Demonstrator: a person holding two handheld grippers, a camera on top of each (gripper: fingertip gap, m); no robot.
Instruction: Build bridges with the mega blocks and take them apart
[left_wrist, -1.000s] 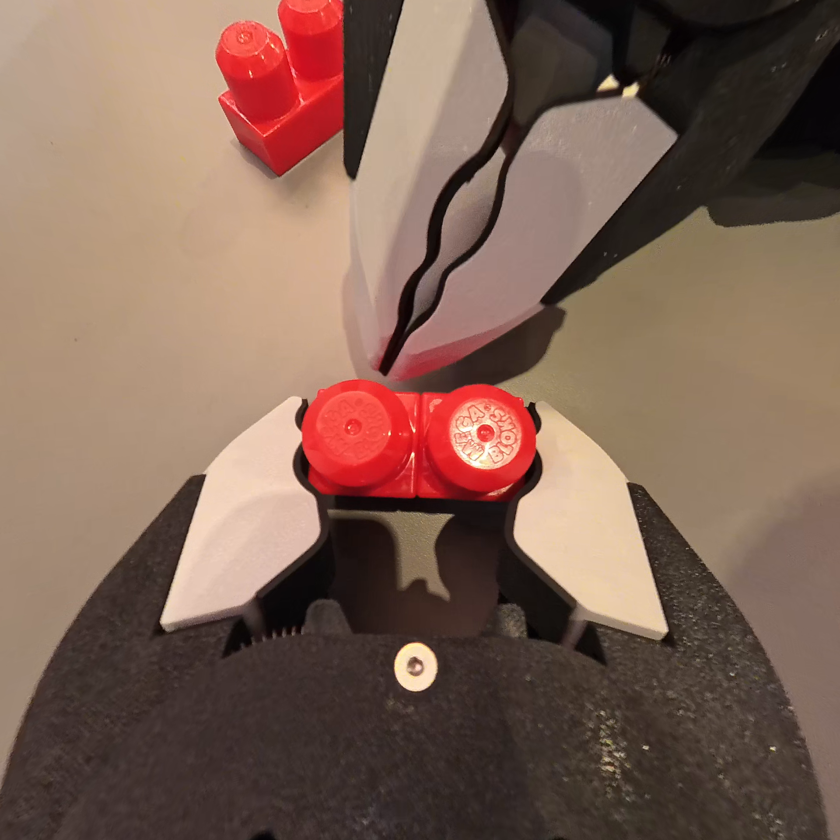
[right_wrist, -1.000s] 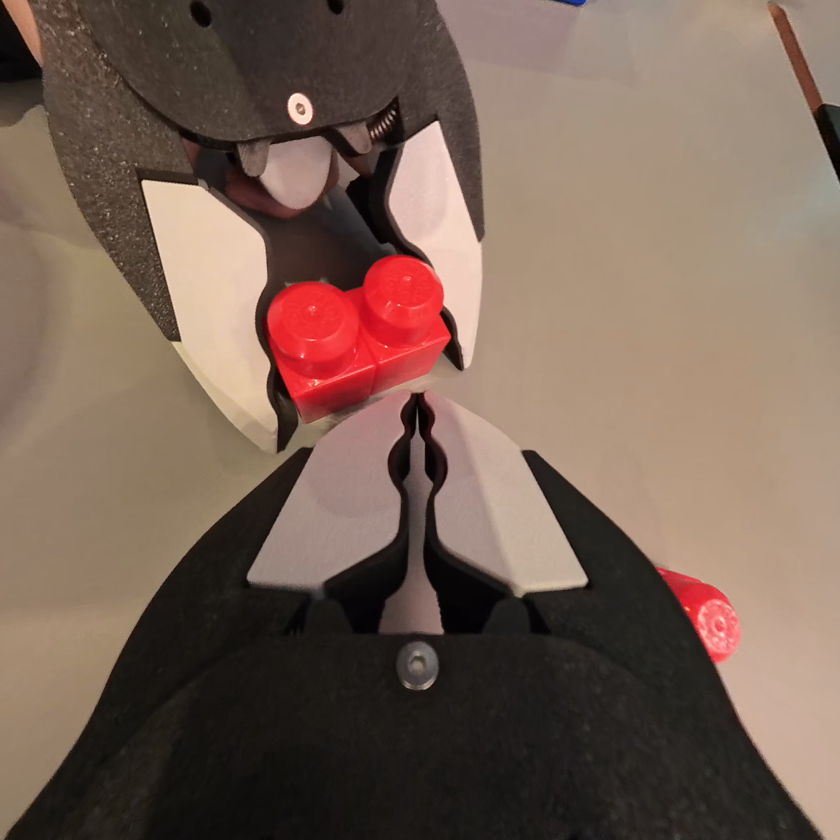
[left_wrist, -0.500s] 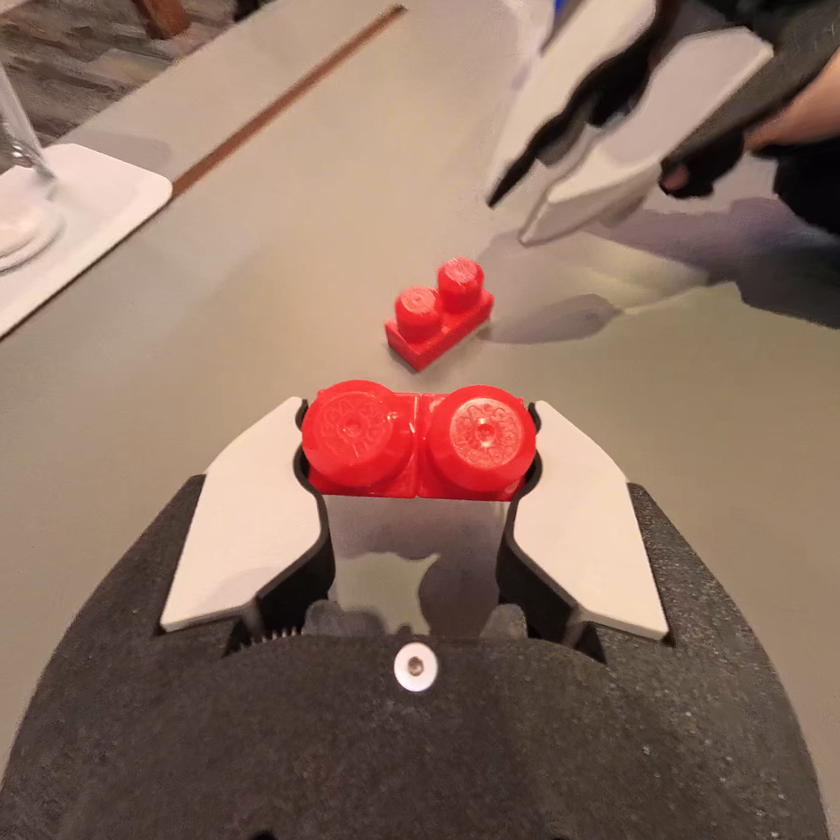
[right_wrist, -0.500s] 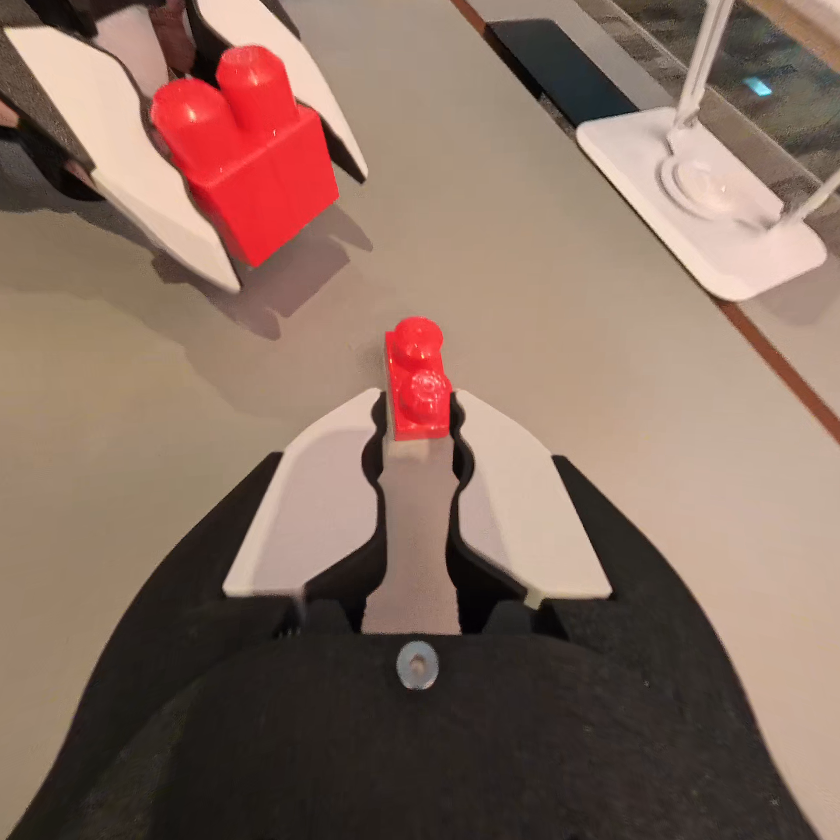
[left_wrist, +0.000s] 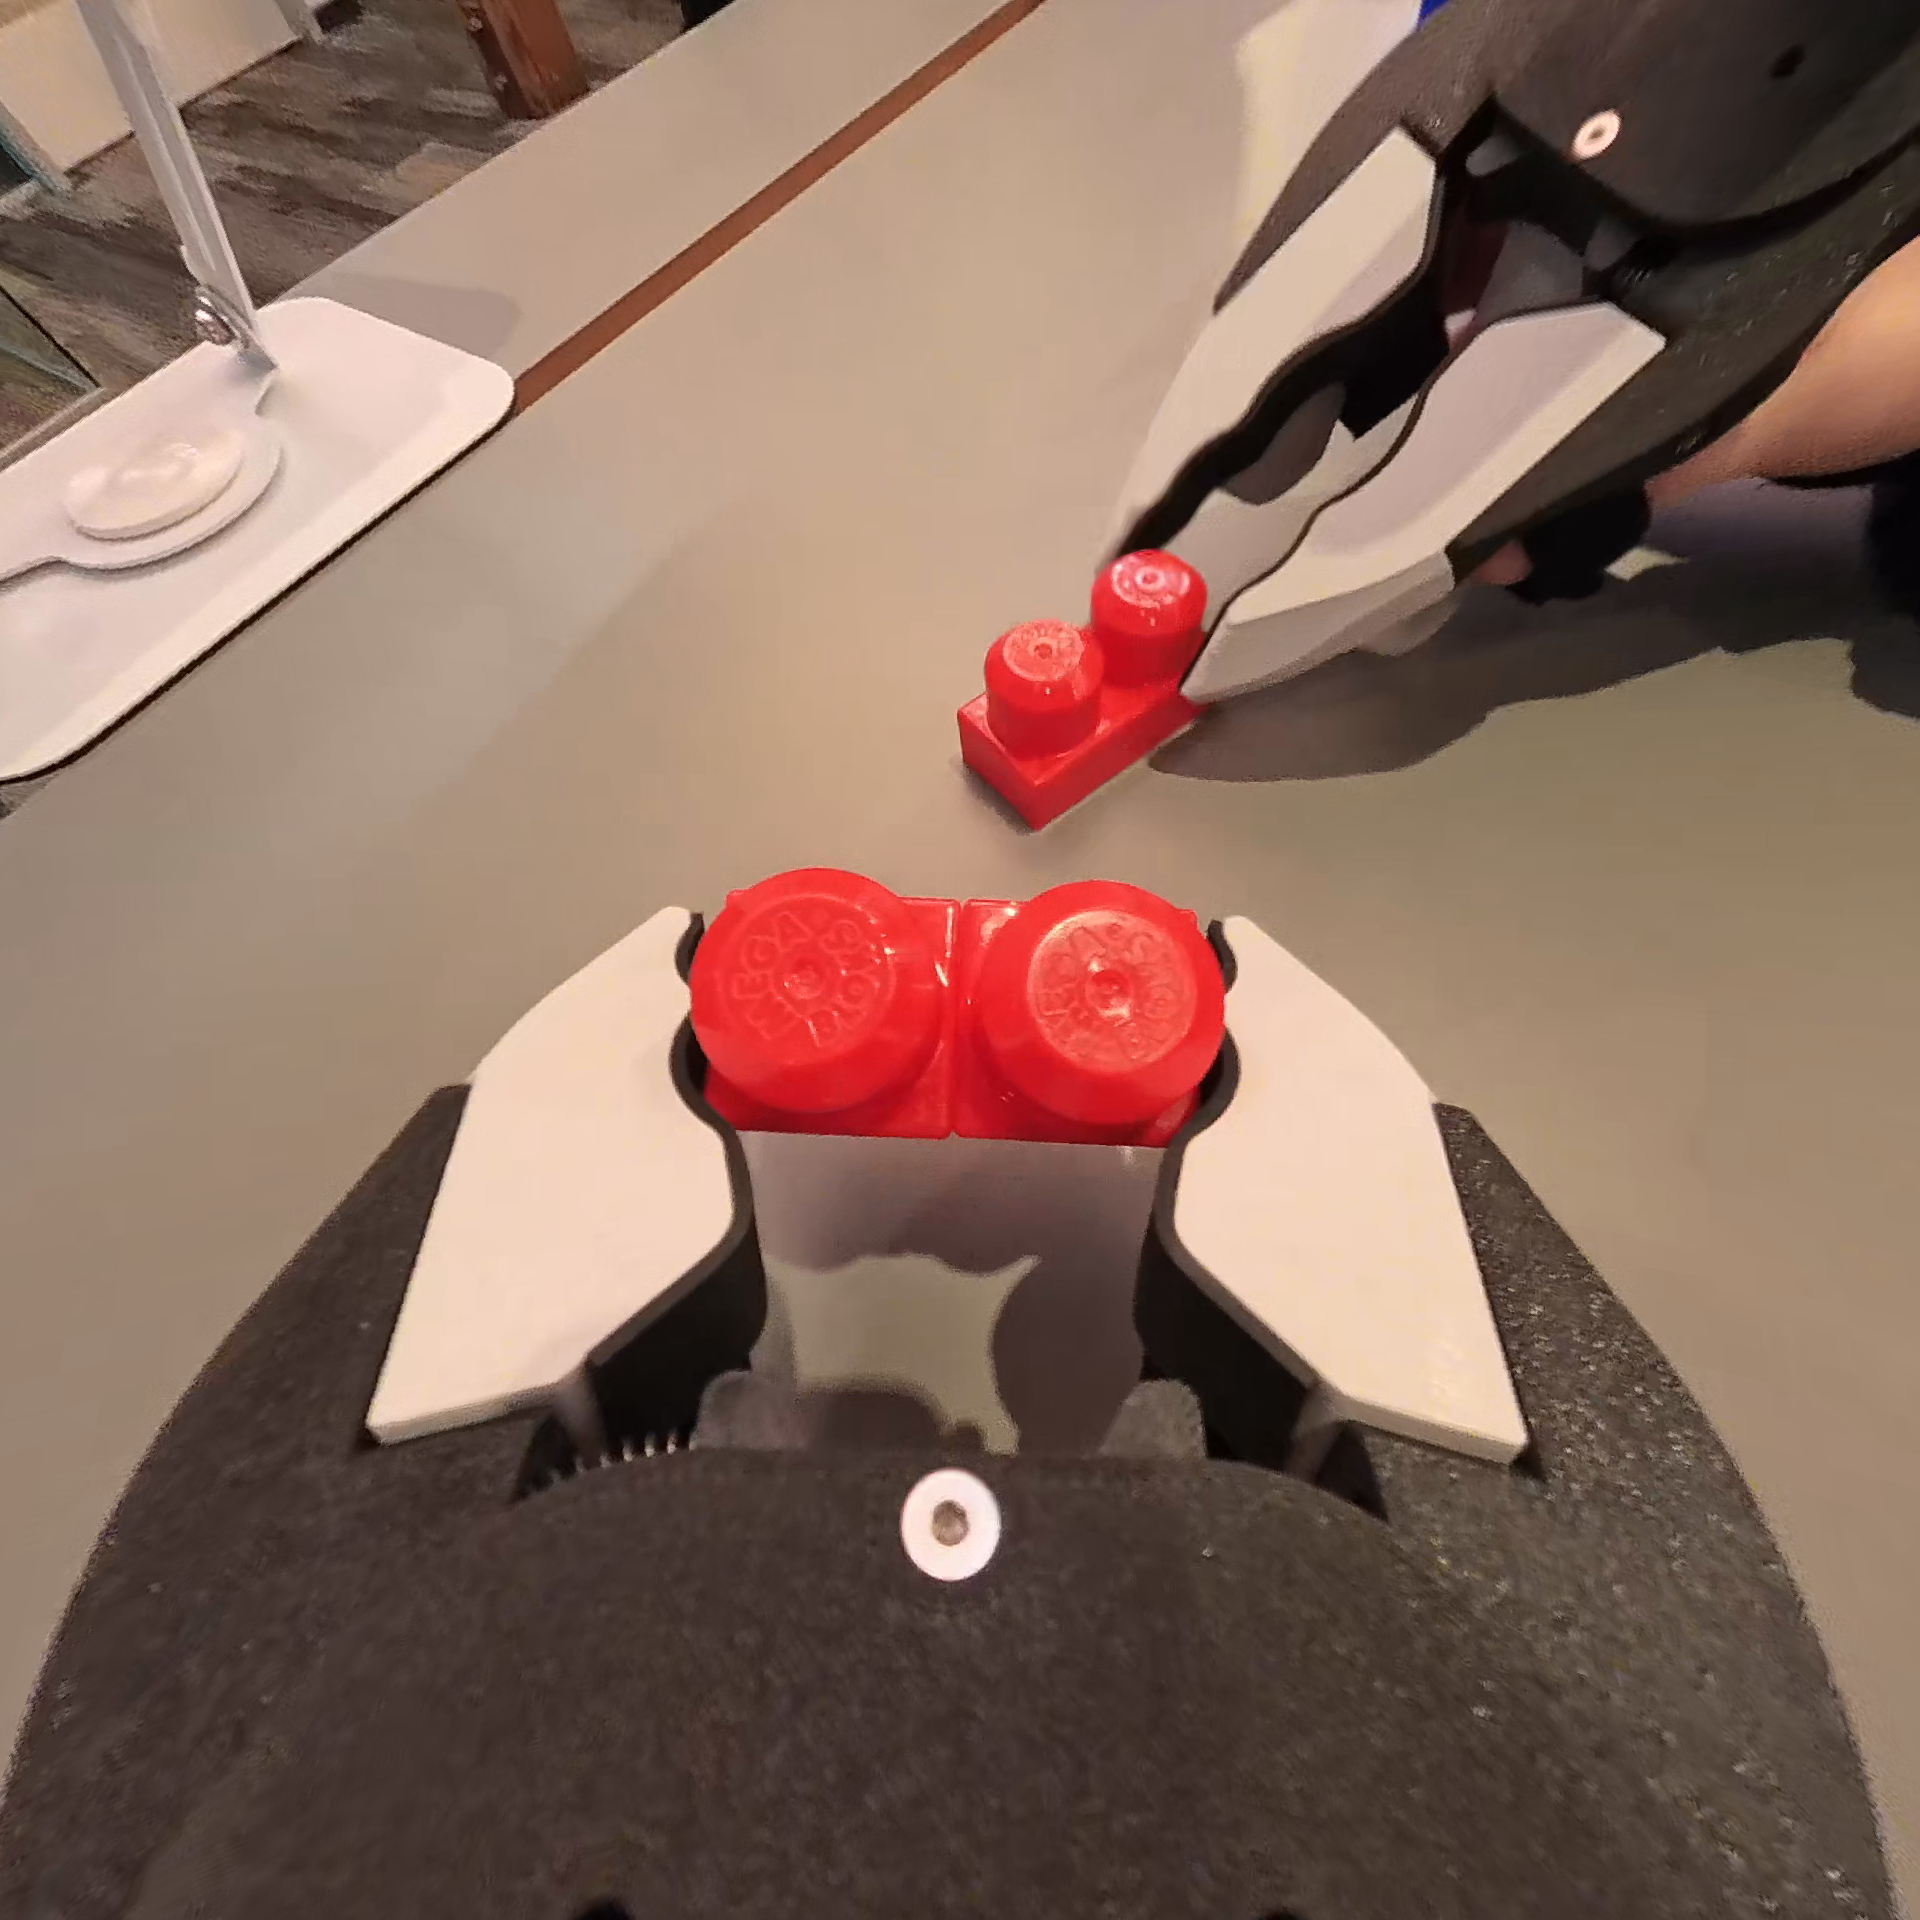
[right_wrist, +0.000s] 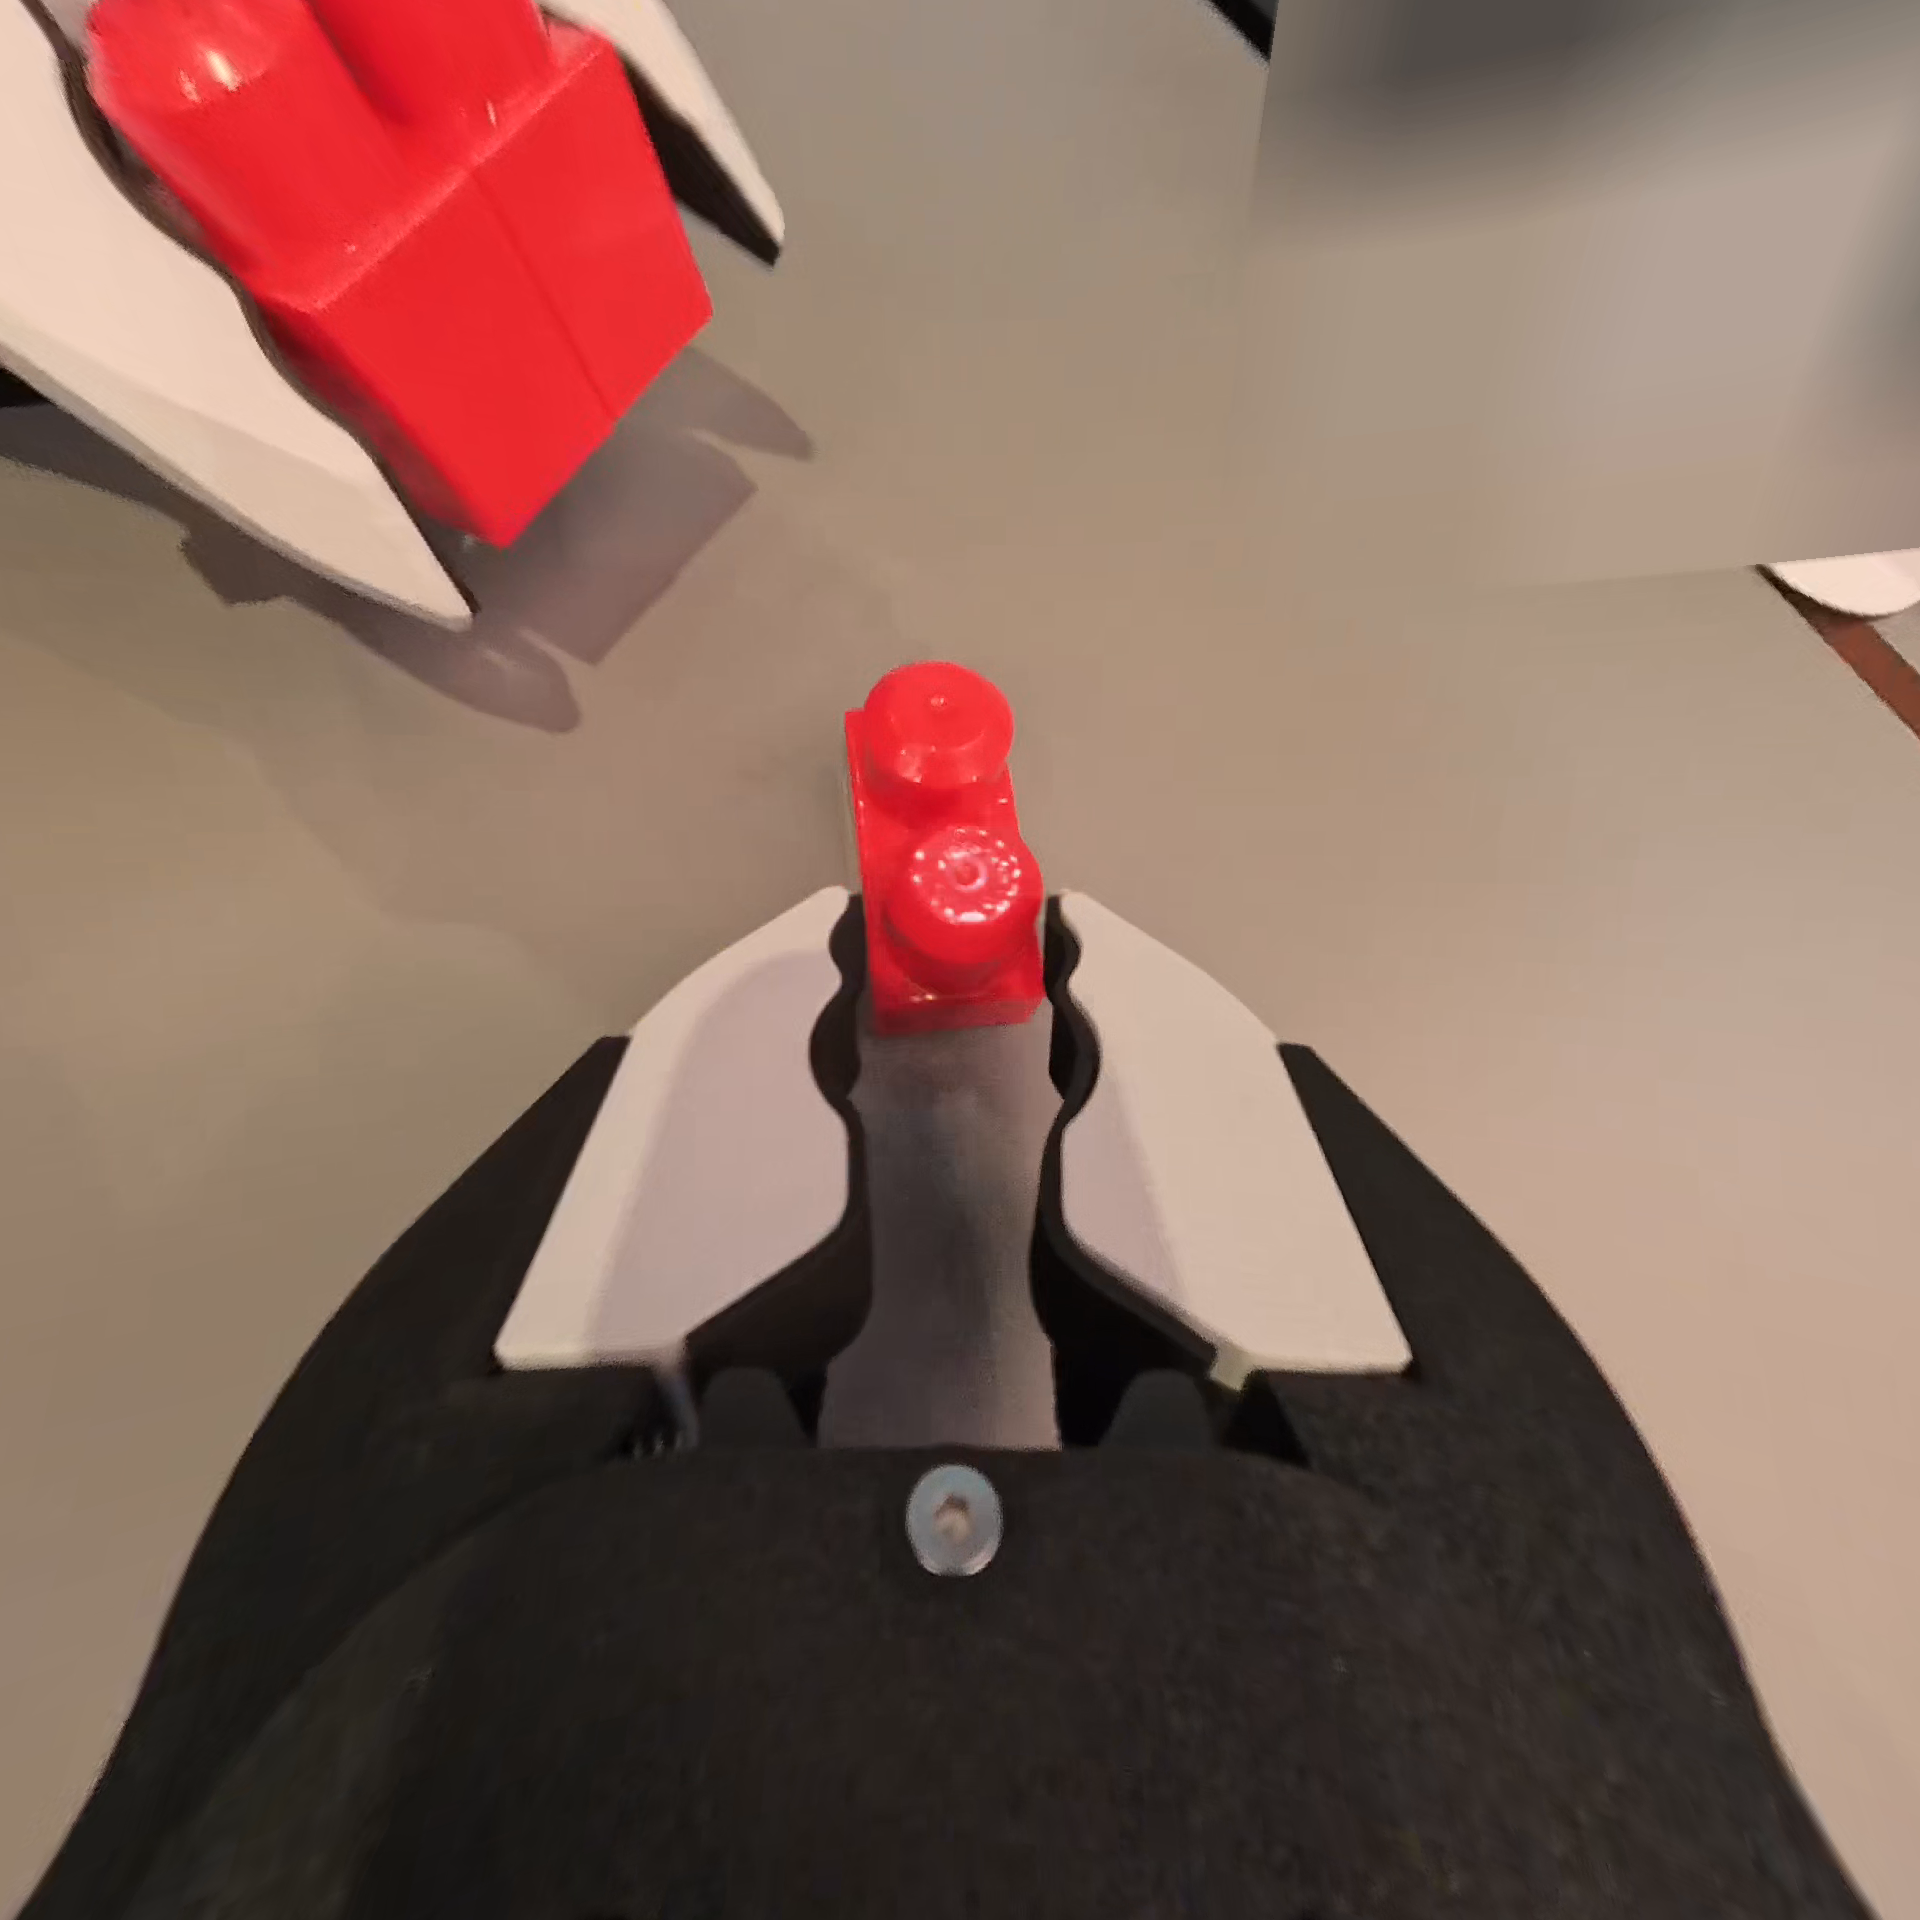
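My left gripper (left_wrist: 956, 925) is shut on a tall red two-stud block (left_wrist: 956, 1039), gripping its two ends, studs toward the camera. It is held above the table. A flat red two-stud block (left_wrist: 1075, 691) lies on the grey table ahead. My right gripper (right_wrist: 945, 899) is open, and its fingers straddle the near stud of that flat block (right_wrist: 945, 831) with narrow gaps. In the left wrist view the right gripper (left_wrist: 1158, 623) comes down from the upper right onto the block's far end. The left gripper (right_wrist: 613, 431) with the tall block (right_wrist: 436, 270) shows at the top left of the right wrist view.
A white lamp base (left_wrist: 208, 457) stands at the left by a brown seam (left_wrist: 727, 229) in the table. Its corner shows in the right wrist view (right_wrist: 1860, 587). A gloved hand (left_wrist: 1579, 540) holds the right gripper.
The right gripper was shut with its tips against the held block. It has pulled away, opened and moved onto the flat block on the table. The left gripper keeps its hold.
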